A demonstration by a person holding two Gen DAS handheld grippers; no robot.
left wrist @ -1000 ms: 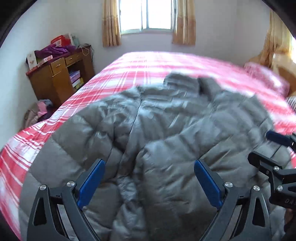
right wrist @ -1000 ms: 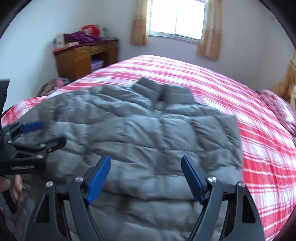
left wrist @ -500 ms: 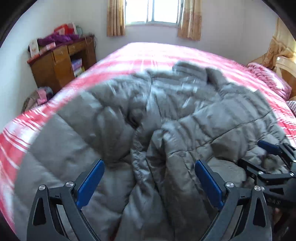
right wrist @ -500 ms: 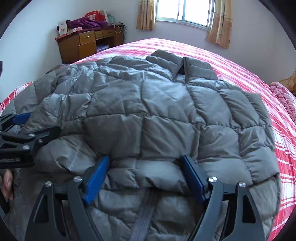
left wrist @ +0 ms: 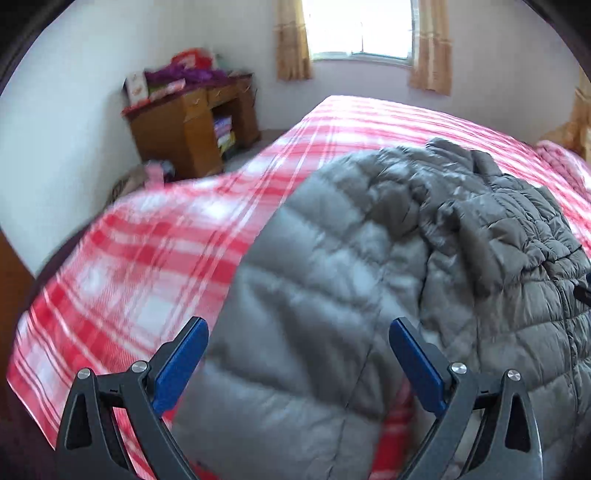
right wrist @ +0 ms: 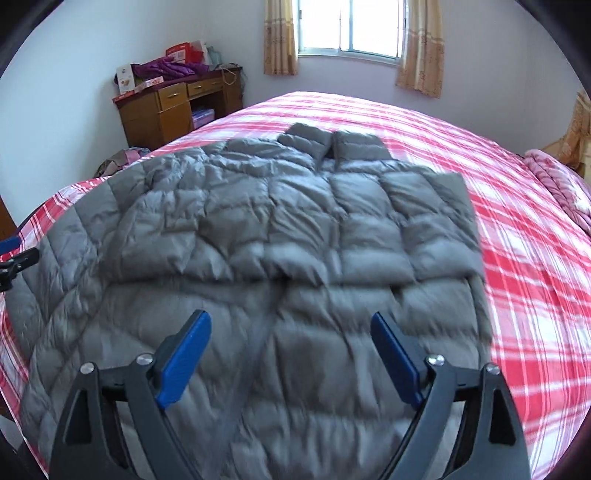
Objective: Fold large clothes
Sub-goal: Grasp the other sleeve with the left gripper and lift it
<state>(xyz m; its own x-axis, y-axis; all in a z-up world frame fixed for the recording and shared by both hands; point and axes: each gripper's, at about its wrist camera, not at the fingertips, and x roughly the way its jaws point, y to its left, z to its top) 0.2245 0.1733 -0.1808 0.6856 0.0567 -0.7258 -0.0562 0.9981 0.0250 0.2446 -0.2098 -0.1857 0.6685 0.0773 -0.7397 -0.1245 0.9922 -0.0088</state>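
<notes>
R gripper: black frame w/ blue pads, jaws wide apart and just been opening; nothing pinched, jacket only lies under them. L gripper: same build, jaws spread wide, hanging over the jacket's left edge, no cloth clamped.

Jacket: grey puffer, quilted in soft square panels, slightly shiny, wrinkled. Spread front-up on the bed, collar pointing toward the window, lower half nearest the cams. In the right view a horizontal crease runs across the middle and the right side is folded in to a straight edge. In the left view the fabric is bunched and rumpled along the middle; a zip line shows at right.

Bed: red/white plaid cover, flat weave, smooth. Pink bedding crumpled at far right.

Further back, left: wooden desk w/ drawers and an open shelf holding books/boxes; on top purple cloth, boxes, a red bag. Clothes heap on the floor beside it. Far wall: window w/ tan curtains each side.
</notes>
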